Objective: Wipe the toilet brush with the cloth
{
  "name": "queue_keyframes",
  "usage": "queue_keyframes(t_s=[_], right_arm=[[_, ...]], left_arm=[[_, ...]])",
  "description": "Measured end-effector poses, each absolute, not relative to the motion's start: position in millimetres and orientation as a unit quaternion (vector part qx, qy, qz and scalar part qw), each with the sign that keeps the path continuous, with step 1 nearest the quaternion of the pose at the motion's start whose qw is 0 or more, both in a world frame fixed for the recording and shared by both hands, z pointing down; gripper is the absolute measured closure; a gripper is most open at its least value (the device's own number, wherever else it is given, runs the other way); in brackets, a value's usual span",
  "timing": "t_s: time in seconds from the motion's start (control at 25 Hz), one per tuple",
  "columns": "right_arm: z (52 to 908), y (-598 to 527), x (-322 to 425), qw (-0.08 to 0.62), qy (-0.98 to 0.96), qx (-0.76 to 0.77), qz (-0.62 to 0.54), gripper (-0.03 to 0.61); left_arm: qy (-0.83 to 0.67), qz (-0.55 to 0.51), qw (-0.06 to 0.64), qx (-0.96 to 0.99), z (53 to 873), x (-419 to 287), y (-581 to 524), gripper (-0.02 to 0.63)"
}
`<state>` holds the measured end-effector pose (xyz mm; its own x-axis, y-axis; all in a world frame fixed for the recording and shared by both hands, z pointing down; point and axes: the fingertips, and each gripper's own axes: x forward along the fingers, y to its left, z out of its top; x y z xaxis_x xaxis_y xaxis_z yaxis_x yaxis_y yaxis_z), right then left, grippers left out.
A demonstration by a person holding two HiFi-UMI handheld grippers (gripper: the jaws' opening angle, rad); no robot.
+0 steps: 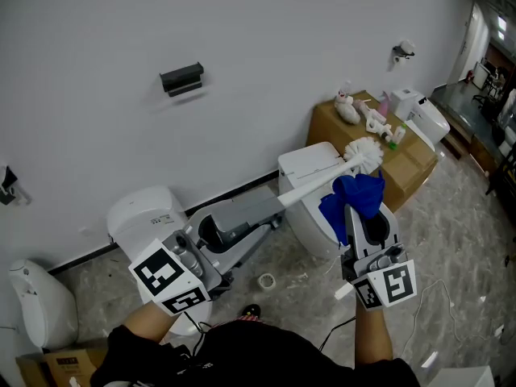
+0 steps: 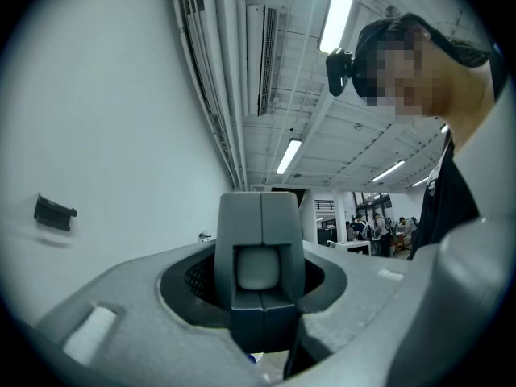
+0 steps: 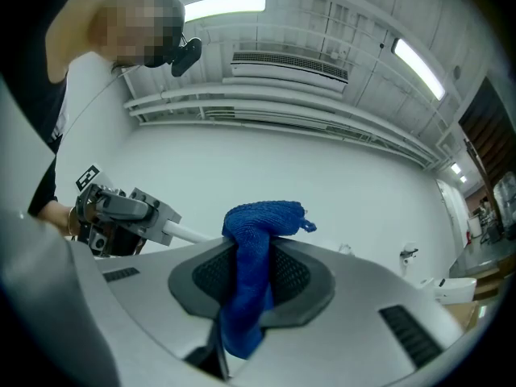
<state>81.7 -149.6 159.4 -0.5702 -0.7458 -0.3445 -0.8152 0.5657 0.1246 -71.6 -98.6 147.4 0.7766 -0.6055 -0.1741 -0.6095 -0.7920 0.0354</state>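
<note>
Left tool (image 1: 270,210) is closed on the brush (image 1: 318,182) handle, bristles raised. Right tool (image 1: 363,216) grips the blue cloth (image 1: 355,193) just beside the brush head. Behind, a cardboard box (image 1: 411,168) carries small items on top.

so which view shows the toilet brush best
The head view: the white plastic toilet brush shows whole, handle in the left claw, bristles by the blue cloth. The right gripper view catches only some handle; the left gripper view only what looks like its pale end in that claw.

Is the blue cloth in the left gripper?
No, the blue cloth is clamped in the right gripper; the left gripper holds the toilet brush.
</note>
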Motion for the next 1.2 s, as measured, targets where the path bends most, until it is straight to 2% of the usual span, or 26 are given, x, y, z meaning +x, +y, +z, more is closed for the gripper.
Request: queue_keyframes(t_s=[0.2, 0.68, 1.2], right_arm=[[166, -137, 62, 0.127, 0.886, -0.427, 0.13, 0.501], [210, -125, 8, 0.065, 0.914, -0.387, 0.106, 0.5], [190, -116, -12, 0.102, 0.92, -0.357, 0.125, 0.5]], left_arm=[[0.322, 0.095, 0.012, -0.942, 141, -73, -98, 0.443], [0.301, 0.106, 0.018, -0.947, 132, -65, -86, 0.443], [0.284, 0.098, 0.005, -0.954, 140, -52, -85, 0.443]])
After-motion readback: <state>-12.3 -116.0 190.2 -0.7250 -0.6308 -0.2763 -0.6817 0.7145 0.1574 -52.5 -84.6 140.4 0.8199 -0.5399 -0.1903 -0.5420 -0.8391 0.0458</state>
